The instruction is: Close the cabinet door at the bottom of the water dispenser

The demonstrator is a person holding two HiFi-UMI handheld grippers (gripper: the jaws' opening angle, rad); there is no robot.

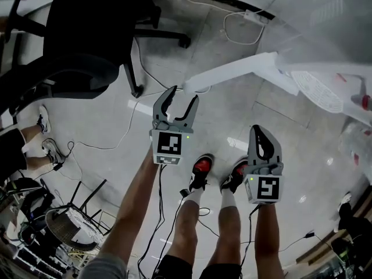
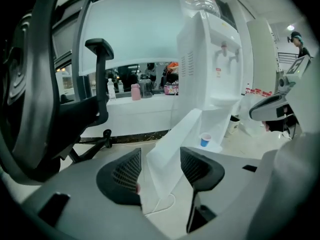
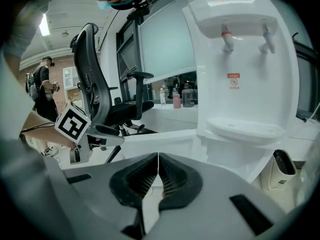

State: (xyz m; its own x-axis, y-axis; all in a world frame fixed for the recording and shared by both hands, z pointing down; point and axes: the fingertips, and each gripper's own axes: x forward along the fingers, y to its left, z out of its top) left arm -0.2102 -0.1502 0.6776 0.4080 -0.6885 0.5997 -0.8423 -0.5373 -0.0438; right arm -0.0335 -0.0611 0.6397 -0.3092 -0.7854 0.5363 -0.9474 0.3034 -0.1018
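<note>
Standing wide open from the foot of the one water dispenser [image 3: 240, 59], the single white cabinet door [image 1: 232, 71] juts out over the tiled floor [image 1: 244, 121]. Its free edge points toward the person. Two hand-held grippers are in play. The left hand-held gripper [image 1: 182, 96] has its jaws spread wide, aimed at the door's free end. In the left gripper view the door panel shows in the gap between the two pads, but neither pad presses on it. The right hand-held gripper [image 1: 260, 137] sits lower and to the right, apart from the door, with its jaws closed together on nothing.

The dispenser front carries two taps [image 3: 227, 39], one with a red tip, above a single drip tray. One clear bottle sits on top. One small blue cup [image 2: 205, 140] stands on the floor near the dispenser's base. One black office chair [image 1: 87, 34] stands to the left, well apart from the door. The person's two shoes [image 1: 200, 168] show between the grippers.
</note>
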